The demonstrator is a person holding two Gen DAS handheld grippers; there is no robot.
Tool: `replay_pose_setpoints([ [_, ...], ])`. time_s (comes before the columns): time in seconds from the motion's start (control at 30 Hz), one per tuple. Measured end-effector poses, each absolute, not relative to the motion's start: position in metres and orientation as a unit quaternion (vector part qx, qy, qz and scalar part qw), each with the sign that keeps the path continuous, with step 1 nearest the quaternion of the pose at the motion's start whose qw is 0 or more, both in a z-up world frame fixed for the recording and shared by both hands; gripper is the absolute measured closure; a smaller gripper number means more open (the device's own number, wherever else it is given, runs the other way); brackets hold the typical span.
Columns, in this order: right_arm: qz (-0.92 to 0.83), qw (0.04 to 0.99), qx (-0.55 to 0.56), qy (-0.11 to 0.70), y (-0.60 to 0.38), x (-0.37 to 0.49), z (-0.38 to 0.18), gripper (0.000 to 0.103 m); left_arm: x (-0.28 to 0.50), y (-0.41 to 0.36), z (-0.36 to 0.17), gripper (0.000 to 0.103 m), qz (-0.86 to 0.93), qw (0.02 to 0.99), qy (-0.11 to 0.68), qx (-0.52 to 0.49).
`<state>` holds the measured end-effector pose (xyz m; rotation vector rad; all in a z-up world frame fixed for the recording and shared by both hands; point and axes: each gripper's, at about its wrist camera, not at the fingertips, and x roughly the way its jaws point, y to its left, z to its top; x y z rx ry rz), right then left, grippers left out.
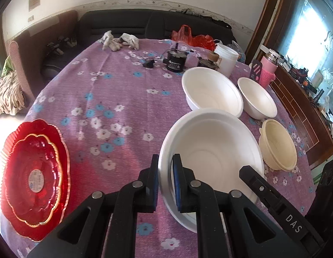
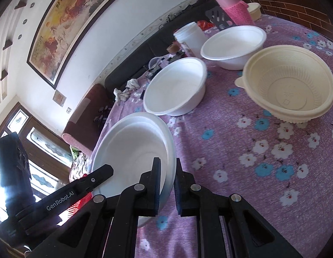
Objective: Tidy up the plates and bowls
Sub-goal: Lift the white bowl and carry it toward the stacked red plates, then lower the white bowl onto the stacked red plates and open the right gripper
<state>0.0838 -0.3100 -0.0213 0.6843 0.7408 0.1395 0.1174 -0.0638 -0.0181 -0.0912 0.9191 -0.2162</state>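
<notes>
A large white bowl [image 1: 211,150] sits near the table's front; both grippers hold its rim. My left gripper [image 1: 166,167] is shut on its left rim, one finger inside, one outside. My right gripper [image 2: 167,172] is shut on its right rim [image 2: 169,150]; its finger also shows in the left wrist view [image 1: 252,178]. Two more white bowls [image 1: 211,90] [image 1: 257,97] stand behind, and a cream bowl [image 1: 278,144] to the right. The cream bowl [image 2: 291,86] and white bowls [image 2: 177,86] [image 2: 233,43] show in the right wrist view. Red scalloped plates [image 1: 35,172] lie stacked at the left.
The purple flowered tablecloth [image 1: 115,99] covers the table. At the back lie white gloves [image 1: 120,40], a black motor part [image 1: 175,61], a red bag [image 1: 192,37], a white tub [image 1: 226,59] and a pink bottle [image 1: 267,71]. A dark sofa [image 1: 145,23] stands behind.
</notes>
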Motion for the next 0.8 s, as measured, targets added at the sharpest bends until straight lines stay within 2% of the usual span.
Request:
replay_pose_setpoints([
  [0.37,0.144,0.88,0.28,0.356,-0.2,0.094,0.011,0.091,0.088,0.054,0.01,0.091,-0.021,0.906,0.414,-0.086],
  [0.8,0.21,0.87,0.239,0.377,-0.09,0.111,0.006,0.091,0.074,0.151,0.003,0.09,0.057,0.901,0.415,-0.116],
])
